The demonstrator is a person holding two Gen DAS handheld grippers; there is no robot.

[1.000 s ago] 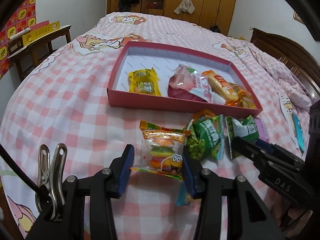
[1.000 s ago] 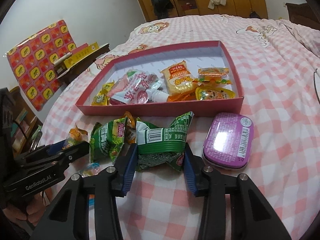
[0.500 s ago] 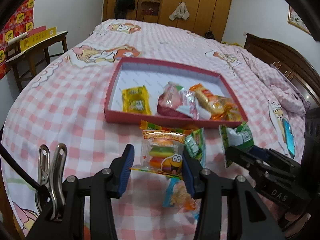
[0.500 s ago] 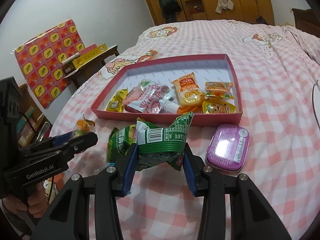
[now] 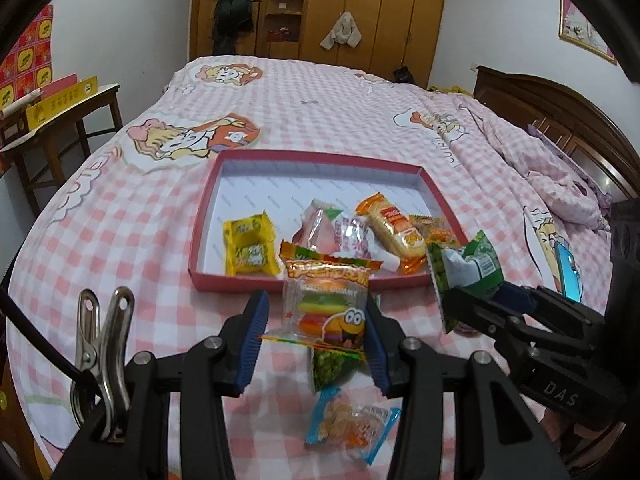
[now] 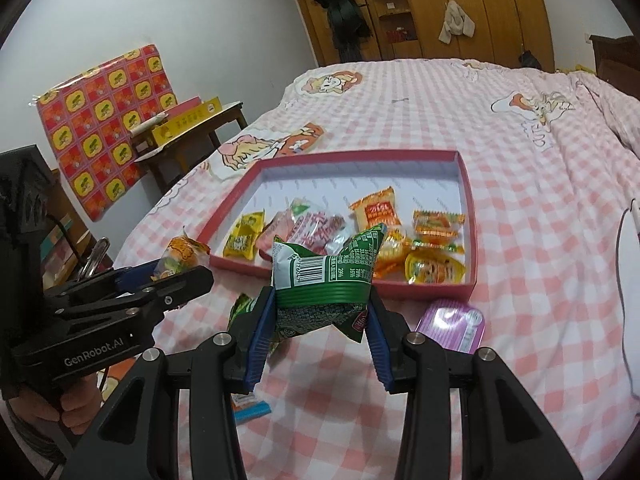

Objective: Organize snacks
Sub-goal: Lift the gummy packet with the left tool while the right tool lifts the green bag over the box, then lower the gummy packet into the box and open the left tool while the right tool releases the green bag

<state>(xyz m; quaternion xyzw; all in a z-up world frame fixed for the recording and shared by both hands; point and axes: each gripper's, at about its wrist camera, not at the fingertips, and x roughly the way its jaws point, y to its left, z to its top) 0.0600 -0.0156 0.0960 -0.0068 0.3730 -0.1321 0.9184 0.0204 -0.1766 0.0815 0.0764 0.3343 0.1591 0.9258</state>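
**Two grippers, two packets lifted in front of the red tray**

While both grippers hang above the checked bedspread (image 5: 120, 216), each is clamped on one snack. The left gripper (image 5: 316, 336) holds a clear burger-gummy packet (image 5: 326, 308) between its blue pads, partly closed around it. The right gripper (image 6: 320, 316) pinches one green pea packet (image 6: 324, 280) the same way, crumpling it at the waist.

Beyond both grippers lies one red tray (image 6: 470, 216) with a white floor. In it I count six or seven wrapped snacks: one yellow (image 5: 248, 248), one pink-and-white (image 5: 332, 232), one orange biscuit pack (image 6: 376, 212), and several small orange ones (image 6: 436, 224) bunched on the right, too overlapped to count surely.

Below the left gripper, two packets rest on the bed: one green (image 5: 332, 364), one blue (image 5: 352, 420). Just right of the right gripper sits one purple tin (image 6: 452, 324).
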